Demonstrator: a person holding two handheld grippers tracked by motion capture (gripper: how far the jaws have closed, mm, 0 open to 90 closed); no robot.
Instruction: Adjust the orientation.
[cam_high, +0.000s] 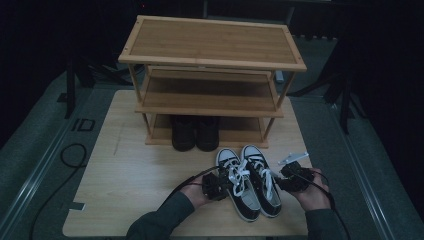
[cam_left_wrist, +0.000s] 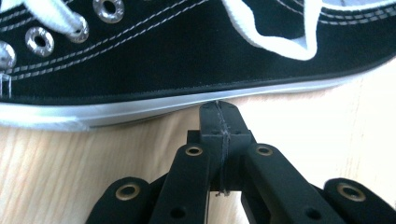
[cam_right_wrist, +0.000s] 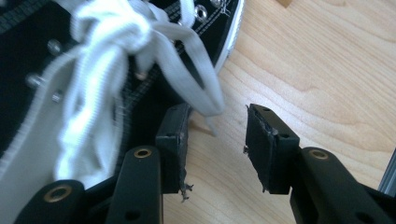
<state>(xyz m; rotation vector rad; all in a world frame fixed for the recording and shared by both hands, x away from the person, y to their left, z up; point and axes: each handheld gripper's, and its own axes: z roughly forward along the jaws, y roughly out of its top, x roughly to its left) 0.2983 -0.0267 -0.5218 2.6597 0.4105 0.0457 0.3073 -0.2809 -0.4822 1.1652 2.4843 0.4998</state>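
On the pale wooden table (cam_high: 125, 190), the sneakers (cam_high: 250, 182) were flanked toes-forward (rack beyond) by the left tool (cam_high: 216, 186), pressed together, and right tool (cam_high: 289, 181), spread.

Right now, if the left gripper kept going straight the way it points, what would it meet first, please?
Most likely the left gripper, jaws shut, meets the white rubber sole edge of the black sneaker just ahead; whether they already touch is unclear.

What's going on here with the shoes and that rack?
A person holds a claw in each hand beside a pair of black sneakers on the table. The left claw is shut, its tip at one sneaker's sole. The right claw is open beside the white laces. Dark boots sit on the wooden rack's bottom shelf.
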